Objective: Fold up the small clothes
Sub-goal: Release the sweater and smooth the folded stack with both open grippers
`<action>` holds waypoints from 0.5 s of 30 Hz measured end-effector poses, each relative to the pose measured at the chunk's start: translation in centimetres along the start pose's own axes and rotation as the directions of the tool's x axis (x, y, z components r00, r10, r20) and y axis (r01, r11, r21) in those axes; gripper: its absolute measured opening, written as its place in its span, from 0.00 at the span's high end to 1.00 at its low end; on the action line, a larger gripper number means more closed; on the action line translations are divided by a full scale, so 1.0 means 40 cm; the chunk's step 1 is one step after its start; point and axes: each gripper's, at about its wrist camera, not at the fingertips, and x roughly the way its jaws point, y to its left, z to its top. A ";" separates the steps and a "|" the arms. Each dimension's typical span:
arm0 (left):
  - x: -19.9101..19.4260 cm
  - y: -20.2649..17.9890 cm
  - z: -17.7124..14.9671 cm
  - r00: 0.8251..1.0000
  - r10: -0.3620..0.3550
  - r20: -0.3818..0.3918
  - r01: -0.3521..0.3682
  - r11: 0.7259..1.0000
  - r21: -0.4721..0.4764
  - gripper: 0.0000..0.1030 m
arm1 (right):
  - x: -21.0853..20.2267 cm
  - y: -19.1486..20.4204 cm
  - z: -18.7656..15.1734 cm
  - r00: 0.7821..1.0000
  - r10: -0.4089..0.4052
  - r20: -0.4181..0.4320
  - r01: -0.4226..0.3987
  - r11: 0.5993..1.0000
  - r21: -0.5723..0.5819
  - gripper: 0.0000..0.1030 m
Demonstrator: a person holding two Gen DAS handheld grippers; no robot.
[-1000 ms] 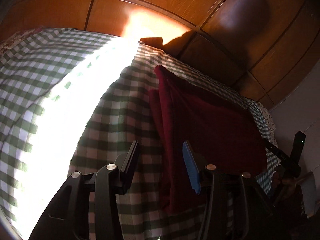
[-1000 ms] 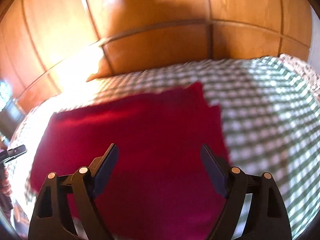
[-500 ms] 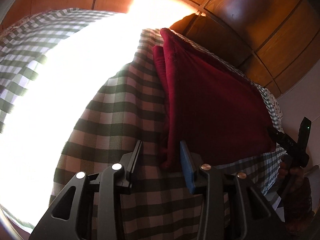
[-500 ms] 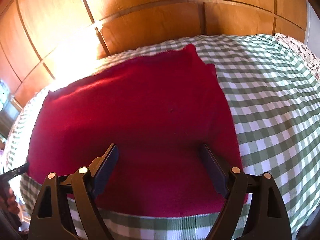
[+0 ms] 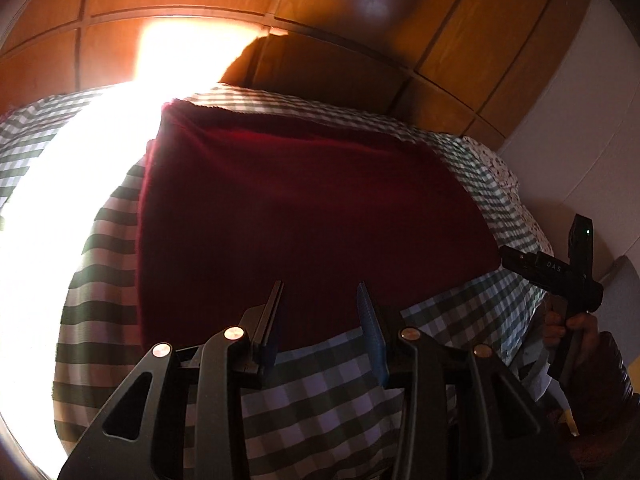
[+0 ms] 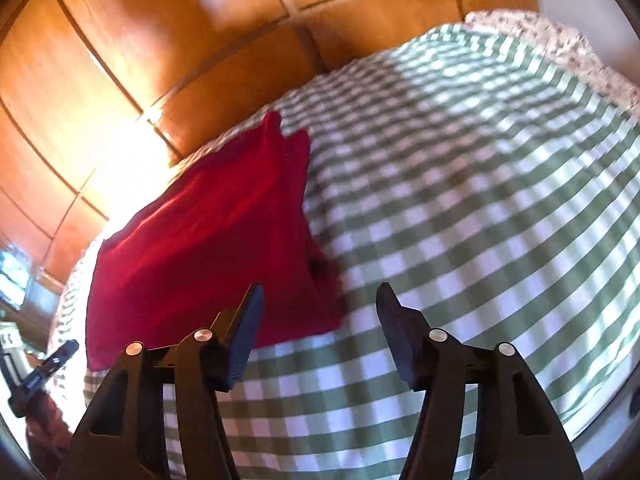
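just ahead of left hand-held gripper [image 5: 320, 300]: red cloth [image 5: 304, 216]

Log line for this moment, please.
phase: regrasp | red cloth: folded, flat on checked bedcover | left tongs: open, empty | right tongs: closing, empty

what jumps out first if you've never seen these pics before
A dark red cloth lies flat on the green-and-white checked bedspread, the one strong colour against the checks. A blown-out patch of sunlight washes over the bedspread to the cloth's left in the left wrist view, reaching the wooden panelling behind. The left hand-held gripper hangs over the cloth's near edge, jaws apart.
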 end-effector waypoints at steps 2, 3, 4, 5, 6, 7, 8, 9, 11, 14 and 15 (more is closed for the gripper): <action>0.024 -0.019 -0.016 0.999 0.013 -0.033 -0.012 1.000 0.025 0.65 | 0.023 0.010 -0.009 0.999 0.012 -0.030 -0.012 1.000 -0.019 0.63; 0.037 -0.023 -0.024 0.998 0.030 -0.047 -0.028 0.999 0.038 0.65 | 0.035 0.015 -0.012 0.999 -0.014 -0.045 0.012 0.999 -0.037 0.74; 0.051 -0.023 -0.034 0.996 0.054 -0.070 -0.050 0.998 0.046 0.65 | 0.040 0.020 -0.014 0.998 -0.044 -0.051 0.041 0.997 -0.059 0.81; 0.072 -0.013 -0.012 0.993 0.073 -0.091 -0.069 0.997 0.043 0.65 | 0.034 0.024 -0.016 0.998 -0.049 -0.044 0.045 0.996 -0.077 0.84; 0.077 -0.001 -0.005 0.992 0.074 -0.105 -0.071 0.997 0.031 0.65 | 0.032 0.024 -0.016 0.996 -0.076 -0.042 0.071 0.992 -0.101 0.85; 0.073 0.006 -0.013 0.992 0.063 -0.109 -0.062 0.998 0.016 0.65 | 0.036 0.017 -0.015 0.995 -0.089 -0.045 0.084 0.991 -0.107 0.85; 0.072 0.013 -0.015 0.993 0.056 -0.104 -0.055 0.998 0.004 0.65 | 0.041 0.008 -0.016 0.995 -0.084 -0.053 0.079 0.992 -0.101 0.85; 0.067 0.010 -0.014 0.993 0.058 -0.101 -0.057 0.998 0.007 0.65 | 0.048 -0.001 -0.018 0.996 -0.071 -0.060 0.065 0.994 -0.091 0.85; 0.034 0.022 -0.024 0.995 0.052 -0.083 -0.051 0.999 0.010 0.65 | 0.046 -0.008 -0.019 0.997 -0.054 -0.062 0.050 0.996 -0.073 0.81; -0.001 0.042 -0.001 0.998 0.053 -0.045 -0.053 0.999 -0.003 0.61 | 0.028 -0.004 -0.005 0.996 -0.059 -0.061 0.055 0.996 -0.066 0.53; -0.007 0.060 0.004 0.998 0.052 -0.026 -0.052 0.999 -0.015 0.60 | 0.017 0.003 0.002 0.996 -0.082 -0.038 0.079 0.994 -0.076 0.46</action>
